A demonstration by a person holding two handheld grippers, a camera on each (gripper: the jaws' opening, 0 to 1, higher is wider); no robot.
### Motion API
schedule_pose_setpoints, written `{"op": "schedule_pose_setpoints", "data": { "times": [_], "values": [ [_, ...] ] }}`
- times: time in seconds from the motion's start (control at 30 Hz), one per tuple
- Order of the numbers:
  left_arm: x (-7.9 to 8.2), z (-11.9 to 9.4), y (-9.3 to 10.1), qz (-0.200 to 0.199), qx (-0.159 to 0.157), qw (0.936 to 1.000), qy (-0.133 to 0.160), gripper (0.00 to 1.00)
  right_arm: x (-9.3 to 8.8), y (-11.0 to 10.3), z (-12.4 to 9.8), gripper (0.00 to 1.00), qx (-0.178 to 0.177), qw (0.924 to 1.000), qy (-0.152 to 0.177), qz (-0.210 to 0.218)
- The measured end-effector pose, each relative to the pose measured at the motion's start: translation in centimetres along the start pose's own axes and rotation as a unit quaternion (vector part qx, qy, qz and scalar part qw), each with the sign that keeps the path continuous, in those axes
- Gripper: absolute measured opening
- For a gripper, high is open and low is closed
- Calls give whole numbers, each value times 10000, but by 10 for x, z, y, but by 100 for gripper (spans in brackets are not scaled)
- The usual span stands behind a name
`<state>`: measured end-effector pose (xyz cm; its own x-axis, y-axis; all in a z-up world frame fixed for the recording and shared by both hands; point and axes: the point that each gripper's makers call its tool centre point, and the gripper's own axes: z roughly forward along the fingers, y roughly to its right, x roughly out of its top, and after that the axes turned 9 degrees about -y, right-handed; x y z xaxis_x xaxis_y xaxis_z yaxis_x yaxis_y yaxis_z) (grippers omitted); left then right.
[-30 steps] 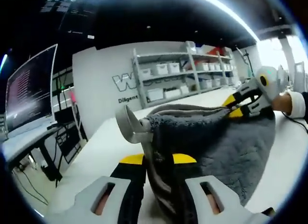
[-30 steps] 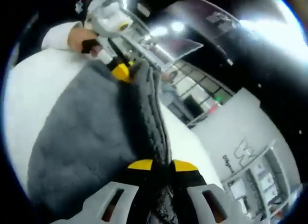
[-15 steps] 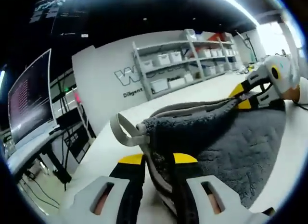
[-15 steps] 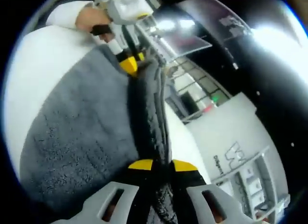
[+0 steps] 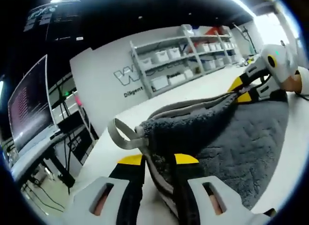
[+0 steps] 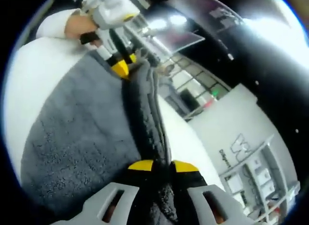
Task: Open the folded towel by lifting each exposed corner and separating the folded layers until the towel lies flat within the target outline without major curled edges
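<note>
A dark grey fluffy towel [image 5: 231,143] with a pale grey hem and a hanging loop [image 5: 120,135] is held up along one edge between both grippers. My left gripper [image 5: 159,162] is shut on one corner, near the loop. My right gripper [image 6: 157,167] is shut on the other corner. In the left gripper view the right gripper [image 5: 248,87] shows at the far right, held by a hand [image 5: 294,82]. In the right gripper view the left gripper [image 6: 118,65] shows at the upper left. The towel [image 6: 77,138] hangs from the held edge down to the white table [image 6: 29,85].
The white table [image 5: 108,155] runs under the towel. Behind it stands a white wall with lettering and grey shelves [image 5: 188,51] of white bins. A monitor [image 5: 29,109] on a desk is at the left, with cables beneath.
The held edge of the towel has stretched out straighter between the two grippers as they drew apart. Both stay shut on their corners.
</note>
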<state>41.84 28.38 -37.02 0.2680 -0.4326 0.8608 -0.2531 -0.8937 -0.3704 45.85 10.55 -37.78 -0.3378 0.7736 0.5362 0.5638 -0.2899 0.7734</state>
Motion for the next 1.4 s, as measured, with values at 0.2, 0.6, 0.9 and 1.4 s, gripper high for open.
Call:
{"op": "schedule_pose_setpoints", "data": {
  "times": [0.2, 0.6, 0.9, 1.4],
  "values": [
    [0, 1, -4, 89, 85, 9999, 5, 25, 0, 0, 1, 8, 20, 10000, 5, 44],
    [-2, 3, -11, 164, 182, 9997, 25, 28, -2, 2, 1, 12, 2, 9999, 31, 117],
    [1, 0, -17, 325, 389, 9987, 97, 29, -9, 12, -1, 12, -176, 9998, -98, 94],
    [12, -10, -26, 20, 373, 9980, 518, 28, -8, 27, -11, 12, 8, 9956, 285, 895]
  ]
}}
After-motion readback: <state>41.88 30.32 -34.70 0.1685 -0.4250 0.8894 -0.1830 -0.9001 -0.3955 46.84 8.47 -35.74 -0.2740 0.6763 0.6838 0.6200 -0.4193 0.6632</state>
